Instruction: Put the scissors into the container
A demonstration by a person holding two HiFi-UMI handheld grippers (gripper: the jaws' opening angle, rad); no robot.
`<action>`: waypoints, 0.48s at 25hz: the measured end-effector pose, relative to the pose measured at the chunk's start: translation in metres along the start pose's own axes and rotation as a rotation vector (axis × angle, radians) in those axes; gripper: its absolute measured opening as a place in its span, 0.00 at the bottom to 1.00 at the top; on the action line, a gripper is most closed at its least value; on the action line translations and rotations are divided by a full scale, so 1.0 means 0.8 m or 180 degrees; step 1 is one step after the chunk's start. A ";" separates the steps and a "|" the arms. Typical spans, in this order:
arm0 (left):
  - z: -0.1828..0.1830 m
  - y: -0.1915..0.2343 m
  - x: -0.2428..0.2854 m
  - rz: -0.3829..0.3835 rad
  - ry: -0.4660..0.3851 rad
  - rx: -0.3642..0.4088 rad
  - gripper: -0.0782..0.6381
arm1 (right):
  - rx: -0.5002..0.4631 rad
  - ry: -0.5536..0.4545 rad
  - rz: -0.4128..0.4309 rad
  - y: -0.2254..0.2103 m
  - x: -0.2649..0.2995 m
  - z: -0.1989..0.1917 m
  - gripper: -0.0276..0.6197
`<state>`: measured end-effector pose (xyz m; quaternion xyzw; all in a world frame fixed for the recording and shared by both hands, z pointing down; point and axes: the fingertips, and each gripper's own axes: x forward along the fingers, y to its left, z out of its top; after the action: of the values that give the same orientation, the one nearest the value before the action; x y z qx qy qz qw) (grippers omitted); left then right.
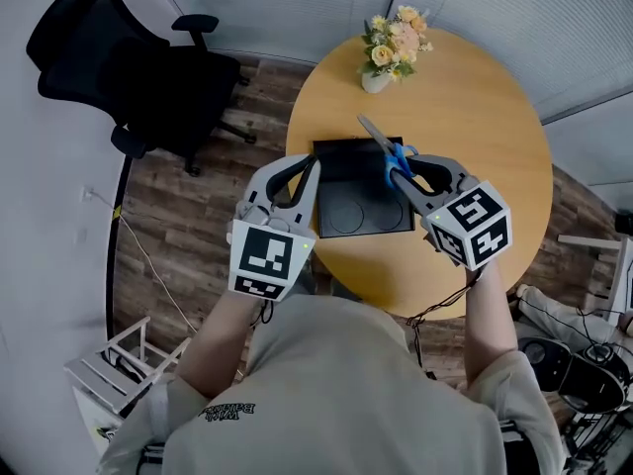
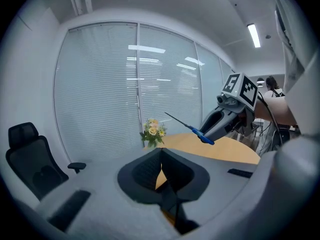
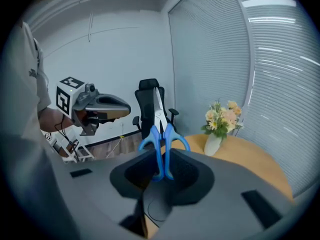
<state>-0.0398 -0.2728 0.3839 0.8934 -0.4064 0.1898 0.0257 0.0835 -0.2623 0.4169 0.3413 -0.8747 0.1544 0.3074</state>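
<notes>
The scissors (image 1: 394, 152) have blue handles and a silver blade that points up and to the left. My right gripper (image 1: 401, 166) is shut on their handles and holds them in the air over the far right corner of the black container (image 1: 346, 166), a square tray with round recesses on the round wooden table (image 1: 475, 117). In the right gripper view the blue loops (image 3: 162, 146) sit between the jaws. My left gripper (image 1: 313, 163) hovers at the tray's left edge, shut with nothing in it. In the left gripper view the scissors (image 2: 192, 129) stick out of the right gripper (image 2: 225, 116).
A vase of flowers (image 1: 391, 52) stands at the table's far edge behind the tray. A black office chair (image 1: 129, 67) is on the wood floor to the left. A white rack (image 1: 119, 369) sits at the lower left, and cables and gear (image 1: 584, 364) at the lower right.
</notes>
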 end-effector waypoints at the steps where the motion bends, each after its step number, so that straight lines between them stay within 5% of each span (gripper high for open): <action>1: -0.006 0.000 0.003 0.0000 0.0032 -0.0015 0.14 | -0.0025 0.0073 0.0019 -0.003 0.006 -0.005 0.19; 12: -0.075 0.008 0.031 0.0019 0.0311 -0.0391 0.14 | -0.0397 0.0773 0.0406 -0.018 0.074 -0.070 0.19</action>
<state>-0.0493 -0.2827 0.4478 0.8785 -0.4183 0.2080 0.0998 0.0839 -0.2754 0.4985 0.2442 -0.8589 0.1591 0.4212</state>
